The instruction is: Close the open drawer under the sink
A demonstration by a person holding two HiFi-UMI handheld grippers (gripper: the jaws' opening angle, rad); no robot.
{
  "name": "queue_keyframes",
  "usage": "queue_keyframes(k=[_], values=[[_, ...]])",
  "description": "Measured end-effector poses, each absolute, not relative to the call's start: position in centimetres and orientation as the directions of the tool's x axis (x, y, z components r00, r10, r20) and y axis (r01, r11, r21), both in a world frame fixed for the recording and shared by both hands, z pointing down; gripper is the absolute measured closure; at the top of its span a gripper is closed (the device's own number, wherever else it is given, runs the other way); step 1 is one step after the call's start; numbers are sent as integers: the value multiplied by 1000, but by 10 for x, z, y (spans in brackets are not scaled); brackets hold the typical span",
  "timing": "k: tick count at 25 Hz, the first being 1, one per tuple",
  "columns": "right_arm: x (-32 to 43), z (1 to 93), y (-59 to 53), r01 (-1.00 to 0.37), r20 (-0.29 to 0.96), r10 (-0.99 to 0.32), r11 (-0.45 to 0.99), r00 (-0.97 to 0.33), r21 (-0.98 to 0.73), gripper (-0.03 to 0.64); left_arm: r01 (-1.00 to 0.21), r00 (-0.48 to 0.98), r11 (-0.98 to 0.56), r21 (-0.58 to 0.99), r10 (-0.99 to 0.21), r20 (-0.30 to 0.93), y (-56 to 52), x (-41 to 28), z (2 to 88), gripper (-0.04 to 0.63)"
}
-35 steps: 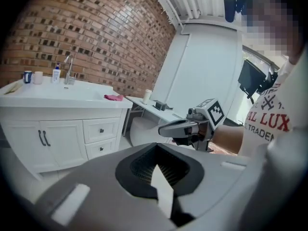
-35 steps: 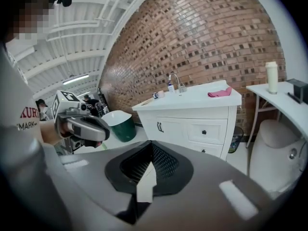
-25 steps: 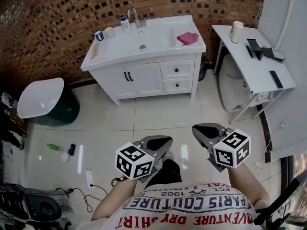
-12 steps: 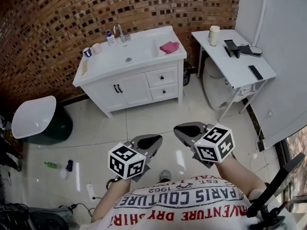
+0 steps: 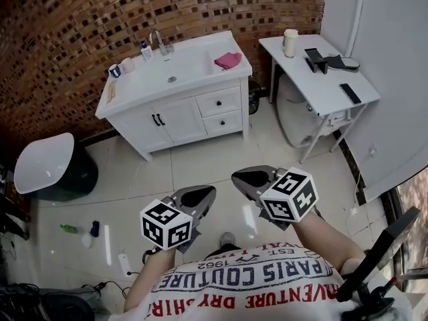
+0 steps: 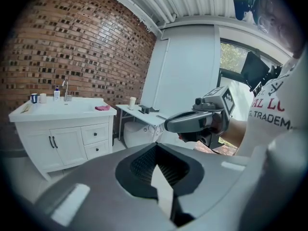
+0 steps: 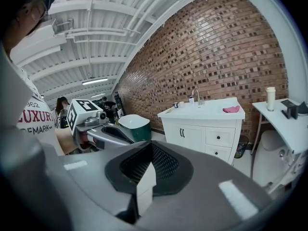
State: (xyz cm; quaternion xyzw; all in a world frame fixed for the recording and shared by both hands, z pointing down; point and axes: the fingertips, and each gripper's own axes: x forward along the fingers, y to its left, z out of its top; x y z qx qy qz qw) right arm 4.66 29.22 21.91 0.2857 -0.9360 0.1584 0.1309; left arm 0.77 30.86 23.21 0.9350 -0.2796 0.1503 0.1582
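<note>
A green tub [image 5: 47,169] with a white top stands at far left below the brick wall [image 5: 80,19]. Beside it is the white sink cabinet [image 5: 157,122], with a pink cloth [image 5: 227,60] lying on its top surface. In the foreground, well apart from the cabinet, the left gripper [image 5: 198,196] is held near the person's body, its fingers pressed together with nothing between them. The two drawers [image 5: 221,103] under the sink are stacked at the cabinet's right end, and both sit flush with its front in all three views, neither showing a gap. The right gripper [image 5: 251,178] hangs alongside, its fingers likewise together and empty. A white side surface [image 5: 328,79] stands at right. On this evidence the drawer already lies as the task wants. Whether it was pushed in or never stood out cannot be told, and no closing looks left to do.
</note>
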Motion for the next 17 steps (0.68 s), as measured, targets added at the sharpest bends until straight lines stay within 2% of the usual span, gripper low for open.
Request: queue_keyframes(k=[17], values=[[61, 227, 319, -549, 351, -455, 801, -818, -239, 609, -579, 796, -784, 225, -483, 365, 332, 28, 232, 601]])
